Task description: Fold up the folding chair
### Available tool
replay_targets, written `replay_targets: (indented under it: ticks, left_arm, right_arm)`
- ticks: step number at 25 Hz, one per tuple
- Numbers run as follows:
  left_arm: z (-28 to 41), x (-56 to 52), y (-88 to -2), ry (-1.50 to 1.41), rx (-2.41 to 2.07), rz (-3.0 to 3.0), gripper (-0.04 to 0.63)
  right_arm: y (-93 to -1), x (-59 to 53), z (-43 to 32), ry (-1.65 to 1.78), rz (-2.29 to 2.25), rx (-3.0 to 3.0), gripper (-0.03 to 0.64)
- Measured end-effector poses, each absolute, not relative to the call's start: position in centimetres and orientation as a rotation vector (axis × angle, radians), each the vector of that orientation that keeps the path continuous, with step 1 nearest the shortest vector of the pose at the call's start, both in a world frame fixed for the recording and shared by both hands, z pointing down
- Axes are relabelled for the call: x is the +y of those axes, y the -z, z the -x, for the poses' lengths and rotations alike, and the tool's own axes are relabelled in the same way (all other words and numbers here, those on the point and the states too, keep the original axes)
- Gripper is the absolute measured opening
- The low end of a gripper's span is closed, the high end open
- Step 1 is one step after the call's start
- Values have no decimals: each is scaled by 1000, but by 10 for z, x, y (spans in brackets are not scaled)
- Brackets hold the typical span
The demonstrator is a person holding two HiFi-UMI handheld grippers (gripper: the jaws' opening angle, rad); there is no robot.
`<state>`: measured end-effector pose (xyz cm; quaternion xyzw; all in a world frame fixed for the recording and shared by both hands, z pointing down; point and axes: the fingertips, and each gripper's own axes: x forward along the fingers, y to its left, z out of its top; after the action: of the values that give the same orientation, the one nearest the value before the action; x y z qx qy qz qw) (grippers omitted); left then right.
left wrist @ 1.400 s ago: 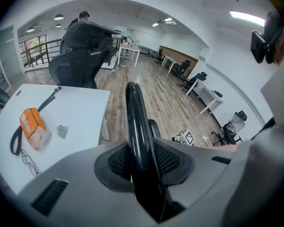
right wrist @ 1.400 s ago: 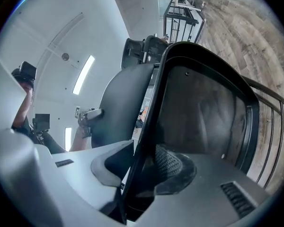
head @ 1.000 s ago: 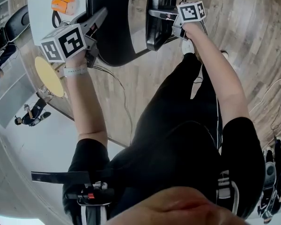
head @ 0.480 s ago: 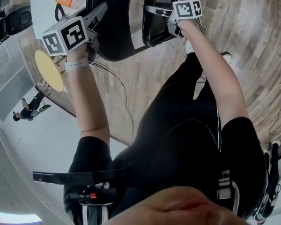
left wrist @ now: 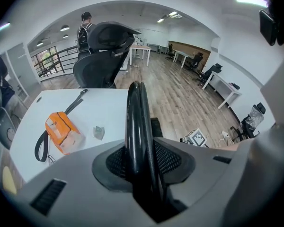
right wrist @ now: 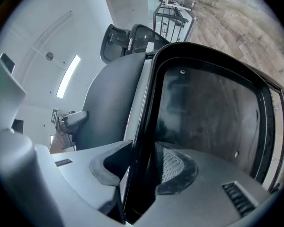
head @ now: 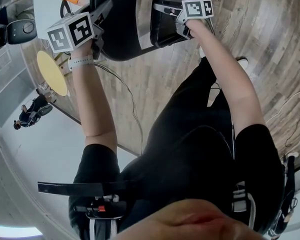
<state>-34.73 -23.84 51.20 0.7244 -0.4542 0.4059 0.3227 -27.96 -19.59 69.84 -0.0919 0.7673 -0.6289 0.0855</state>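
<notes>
The black folding chair stands at the top of the head view. Its curved backrest (head: 122,34) is on the left and its seat (head: 165,26) on the right. My left gripper (head: 107,9) points steeply down, shut on the backrest's glossy rim (left wrist: 137,117). The rim fills the gap between the pads, and the jaws have just been opening a little around it. My right gripper (head: 161,9) is held level, shut on the seat's edge (right wrist: 142,126). The seat's underside (right wrist: 208,112) fills the right gripper view, with the backrest (right wrist: 109,108) beyond it.
A white table (head: 45,4) with an orange pouch (left wrist: 61,132) stands just left of the chair. A yellow round disc (head: 52,73) and a thin cable (head: 130,99) lie on the wood floor. The person's black-clad legs (head: 200,134) stand right behind the chair. An office chair (left wrist: 102,51) is beyond the table.
Both grippers have shifted toward the top of the head view, with the backrest and seat moving along in their grips. The yellow disc and table have slid with the view.
</notes>
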Motion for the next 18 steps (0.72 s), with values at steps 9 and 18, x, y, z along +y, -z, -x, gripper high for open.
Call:
replay_targets:
  ticks: [9,18]
  left_arm:
    - [349,-242,-517,-1065,-1189,-1916,126]
    - [363,-243,-486,-1105,-1418,-1992,216]
  right_arm:
    - [-701,-198,280,1864,280,2260,149]
    - [-715,-201,229,1826,479,2316,270]
